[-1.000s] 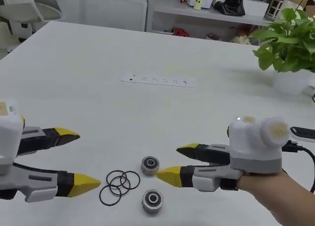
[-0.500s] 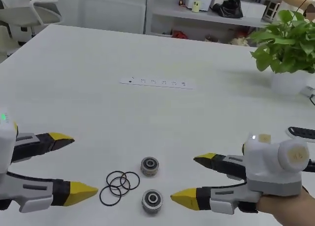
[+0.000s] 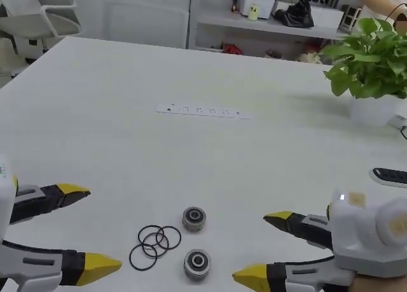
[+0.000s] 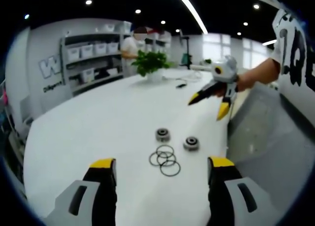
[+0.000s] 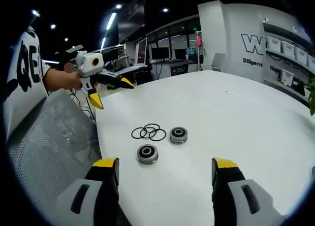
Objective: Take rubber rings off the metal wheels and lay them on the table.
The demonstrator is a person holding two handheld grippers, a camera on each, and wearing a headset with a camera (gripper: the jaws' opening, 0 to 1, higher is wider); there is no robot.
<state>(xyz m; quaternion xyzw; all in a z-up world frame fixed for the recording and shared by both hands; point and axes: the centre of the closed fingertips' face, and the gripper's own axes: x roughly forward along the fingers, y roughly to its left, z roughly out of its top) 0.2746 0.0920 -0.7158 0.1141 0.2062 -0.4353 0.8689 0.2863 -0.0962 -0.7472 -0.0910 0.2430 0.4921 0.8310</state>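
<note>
Black thin rubber rings, we count four, lie flat in one overlapping cluster on the white table.

Head view: two round metal wheels with dark centres. One sits just right of the rings. The other sits nearer us, apart from the first and clear of the rings. We cannot tell if any ring is still on them. To the left of the rings our left gripper hovers with its yellow-tipped jaws spread wide and nothing between them. To the right of the wheels our right gripper hovers, jaws likewise apart and holding nothing. One long white power strip lies well beyond. One green potted plant stands at the far right. Wide bare tabletop lies between these and the parts.

Left gripper view: the rings lie ahead between our own two parted jaws, with both wheels past them. The second wheel is near the table edge on the right of this view. The right gripper hangs above that edge, jaws apart. Open table runs far ahead to the plant.

Right gripper view: both wheels and the rings lie ahead of our own open jaws. The nearer wheel is close to the table edge on the left of this view. The left gripper hovers over that edge, jaws apart. To the right the tabletop is broad and bare.
</note>
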